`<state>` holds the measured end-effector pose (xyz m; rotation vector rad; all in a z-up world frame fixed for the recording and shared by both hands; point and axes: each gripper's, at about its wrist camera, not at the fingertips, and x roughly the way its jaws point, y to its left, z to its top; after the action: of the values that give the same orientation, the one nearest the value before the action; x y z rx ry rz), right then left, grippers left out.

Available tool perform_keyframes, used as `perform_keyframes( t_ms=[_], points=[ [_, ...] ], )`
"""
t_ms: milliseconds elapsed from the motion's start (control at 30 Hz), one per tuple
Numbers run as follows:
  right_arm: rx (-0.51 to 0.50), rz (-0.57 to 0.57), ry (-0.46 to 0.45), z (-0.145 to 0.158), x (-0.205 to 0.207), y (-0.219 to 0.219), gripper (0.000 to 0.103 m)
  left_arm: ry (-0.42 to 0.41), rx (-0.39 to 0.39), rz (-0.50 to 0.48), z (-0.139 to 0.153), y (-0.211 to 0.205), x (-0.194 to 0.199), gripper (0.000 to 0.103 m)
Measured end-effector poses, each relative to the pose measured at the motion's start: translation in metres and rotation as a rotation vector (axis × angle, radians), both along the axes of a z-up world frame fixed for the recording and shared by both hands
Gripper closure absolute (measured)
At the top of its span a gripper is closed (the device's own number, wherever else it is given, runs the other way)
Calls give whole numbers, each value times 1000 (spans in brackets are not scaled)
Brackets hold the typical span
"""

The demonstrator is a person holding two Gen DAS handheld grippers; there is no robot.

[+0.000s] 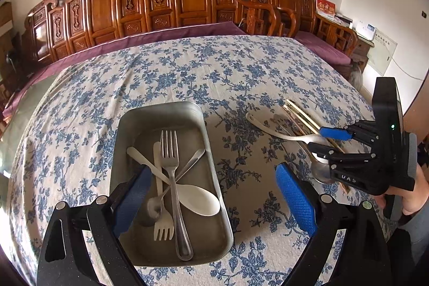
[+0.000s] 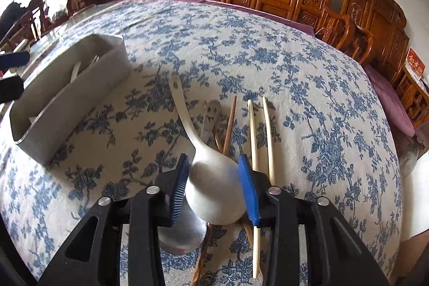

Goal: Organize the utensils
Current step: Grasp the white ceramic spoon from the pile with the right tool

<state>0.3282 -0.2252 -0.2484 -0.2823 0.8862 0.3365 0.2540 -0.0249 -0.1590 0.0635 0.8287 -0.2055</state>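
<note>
While the left gripper hangs open over the tray, a metal fork, white fork and two spoons cross inside it. Right of the tray on the desk, the right gripper straddles a pale spoon, pads apparently not pressing; only its own view shows the chopsticks fully.

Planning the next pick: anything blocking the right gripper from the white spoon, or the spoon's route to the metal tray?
Nothing blocks the right gripper: its jaws already straddle the white spoon bowl. Bare tablecloth lies between it and the metal tray. The left gripper hovers over the tray's near end.
</note>
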Motion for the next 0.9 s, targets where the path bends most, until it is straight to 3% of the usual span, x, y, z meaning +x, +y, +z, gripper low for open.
perform_keyframes(
  t_ms=[367, 467, 633, 900],
  points=[
    [-104, 25, -31, -7, -1, 6, 55, -13, 22, -5, 0, -8, -2, 13],
    [-84, 14, -44, -1, 2, 1, 56, -27, 20, -1, 3, -8, -4, 13],
    [-25, -30, -61, 14, 14, -20, 67, -26, 22, 6, 3, -11, -6, 13],
    [50, -52, 13, 9, 27, -47, 76, -10, 64, -9, -8, -36, -8, 13]
  ],
)
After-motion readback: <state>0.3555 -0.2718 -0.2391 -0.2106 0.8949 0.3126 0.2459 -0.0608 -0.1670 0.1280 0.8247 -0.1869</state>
